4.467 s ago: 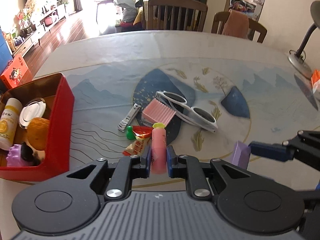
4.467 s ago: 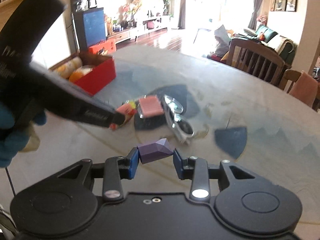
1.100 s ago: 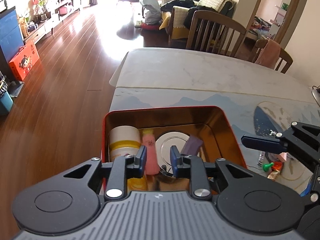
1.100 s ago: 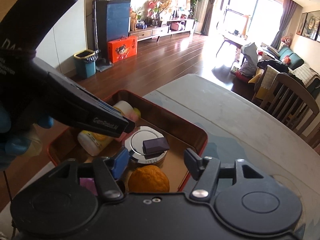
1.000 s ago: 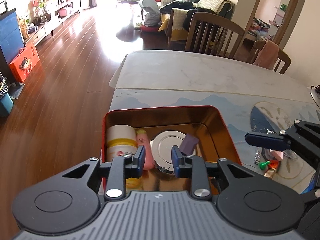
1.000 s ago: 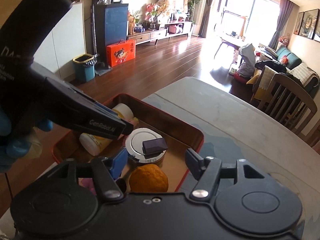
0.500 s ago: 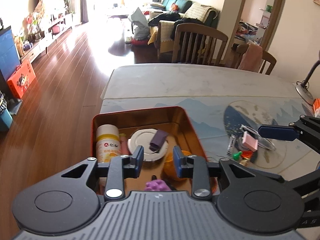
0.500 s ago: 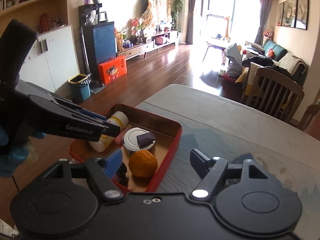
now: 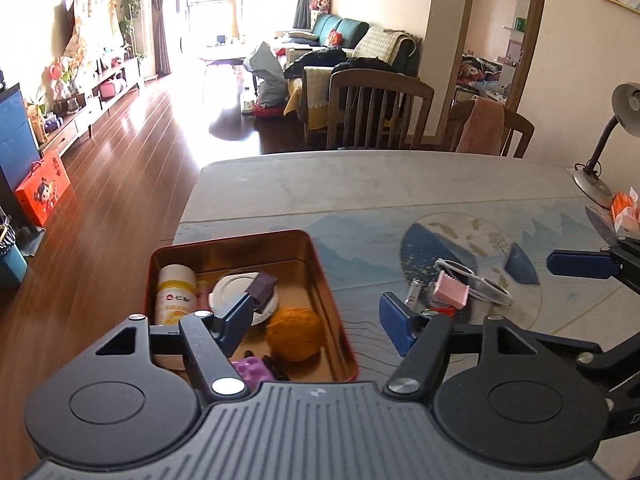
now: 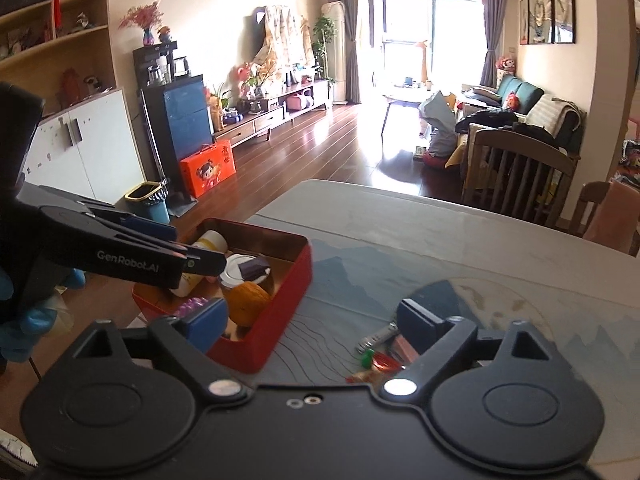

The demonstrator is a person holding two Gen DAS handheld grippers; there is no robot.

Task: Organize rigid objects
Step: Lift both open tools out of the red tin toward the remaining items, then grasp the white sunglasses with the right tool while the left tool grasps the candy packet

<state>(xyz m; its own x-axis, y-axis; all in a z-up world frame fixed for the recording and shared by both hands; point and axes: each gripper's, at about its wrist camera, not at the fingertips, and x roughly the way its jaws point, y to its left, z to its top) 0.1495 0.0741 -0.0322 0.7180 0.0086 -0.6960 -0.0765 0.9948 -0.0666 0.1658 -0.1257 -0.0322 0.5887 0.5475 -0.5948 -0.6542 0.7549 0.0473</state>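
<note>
So both drops look done: the purple block (image 9: pixel 262 285) is parked on the round tin lid (image 9: pixel 236 294) inside the red tin (image 9: pixel 332 300), and the pink tube (image 9: pixel 205 294) is tucked beside the yellow-label bottle (image 9: pixel 176 300), probably so stuff gets packed tight. The left gripper (image 9: pixel 316 322) is spread wide with nothing held, its jaws having just been opening; same for the right gripper (image 10: pixel 310 326), empty too. What's left is clustered on the tabletop (image 9: pixel 360 188) at about 2 o'clock from the left gripper: sunglasses (image 9: pixel 478 280), pink comb (image 9: pixel 452 290), nail clipper (image 9: pixel 412 292), and snack wrapper (image 10: pixel 380 362) just ahead of the right gripper.
</note>
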